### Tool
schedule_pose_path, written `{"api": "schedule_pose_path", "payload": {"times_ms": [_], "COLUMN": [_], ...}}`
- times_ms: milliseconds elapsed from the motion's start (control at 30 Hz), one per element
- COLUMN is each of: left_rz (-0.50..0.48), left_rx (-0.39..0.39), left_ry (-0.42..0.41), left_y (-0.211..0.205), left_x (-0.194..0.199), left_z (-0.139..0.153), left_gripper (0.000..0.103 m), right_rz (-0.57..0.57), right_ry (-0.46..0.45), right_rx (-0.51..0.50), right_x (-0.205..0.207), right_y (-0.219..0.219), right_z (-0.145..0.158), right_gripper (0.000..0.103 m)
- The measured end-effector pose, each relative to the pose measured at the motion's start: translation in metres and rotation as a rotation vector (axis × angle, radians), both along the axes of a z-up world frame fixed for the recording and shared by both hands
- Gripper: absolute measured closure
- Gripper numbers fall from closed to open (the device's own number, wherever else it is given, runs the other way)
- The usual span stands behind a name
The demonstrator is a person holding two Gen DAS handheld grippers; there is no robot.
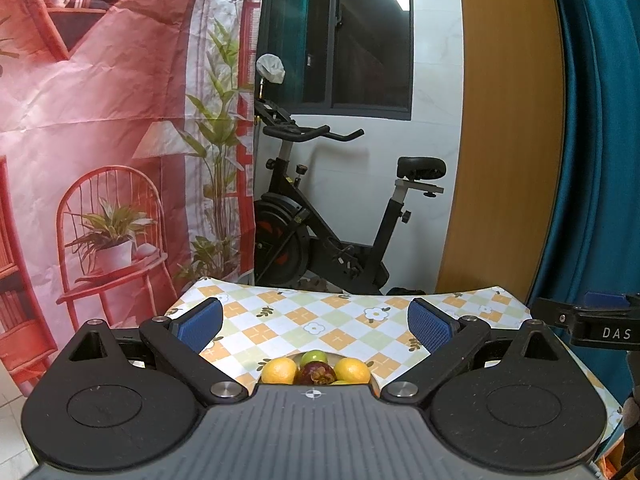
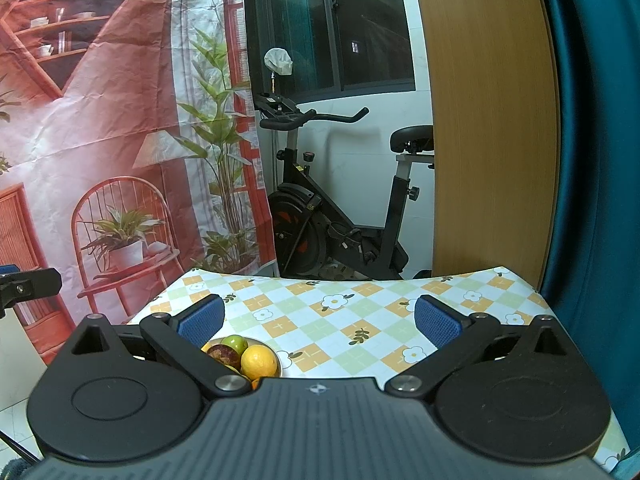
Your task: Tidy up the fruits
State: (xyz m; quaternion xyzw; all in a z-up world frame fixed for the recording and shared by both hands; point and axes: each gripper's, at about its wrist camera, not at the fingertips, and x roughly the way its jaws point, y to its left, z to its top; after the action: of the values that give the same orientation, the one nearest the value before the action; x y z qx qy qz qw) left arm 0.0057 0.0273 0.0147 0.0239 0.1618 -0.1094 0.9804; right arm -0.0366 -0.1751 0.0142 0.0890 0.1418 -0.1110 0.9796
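Observation:
A bowl of fruit (image 1: 316, 372) sits on the checked tablecloth just under my left gripper (image 1: 316, 324), partly hidden by its body. In it I see two yellow-orange citrus fruits (image 1: 280, 371), a dark purple mangosteen (image 1: 316, 374) and a green fruit (image 1: 314, 357). My left gripper is open and holds nothing. In the right wrist view the same bowl (image 2: 276, 354) lies low on the left, behind the left finger, with a yellow citrus (image 2: 259, 361), the mangosteen (image 2: 224, 354) and the green fruit (image 2: 235, 343). My right gripper (image 2: 320, 320) is open and empty above bare cloth.
The flowered tablecloth (image 2: 360, 308) covers a small table whose far edge lies close ahead. Beyond stand an exercise bike (image 1: 320, 220), a printed red backdrop (image 1: 100, 140), a wooden panel (image 1: 508, 120) and a teal curtain (image 1: 600, 140). The other gripper (image 1: 592, 320) shows at the right edge.

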Motion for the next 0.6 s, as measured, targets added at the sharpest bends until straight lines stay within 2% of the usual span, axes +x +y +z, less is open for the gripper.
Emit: {"api": "schedule_pose_path", "payload": {"times_ms": [600], "left_rz": [-0.001], "left_rx": [0.002], "left_ry": [0.001], "left_y": [-0.0023], "left_x": [-0.0013], "left_z": [-0.0001], "left_gripper": [0.003], "right_rz": [0.000], "right_ry": [0.000], "right_rx": [0.000], "right_x": [0.0001], "right_y": [0.0000], "right_z": [0.0007], "right_gripper": [0.000]}}
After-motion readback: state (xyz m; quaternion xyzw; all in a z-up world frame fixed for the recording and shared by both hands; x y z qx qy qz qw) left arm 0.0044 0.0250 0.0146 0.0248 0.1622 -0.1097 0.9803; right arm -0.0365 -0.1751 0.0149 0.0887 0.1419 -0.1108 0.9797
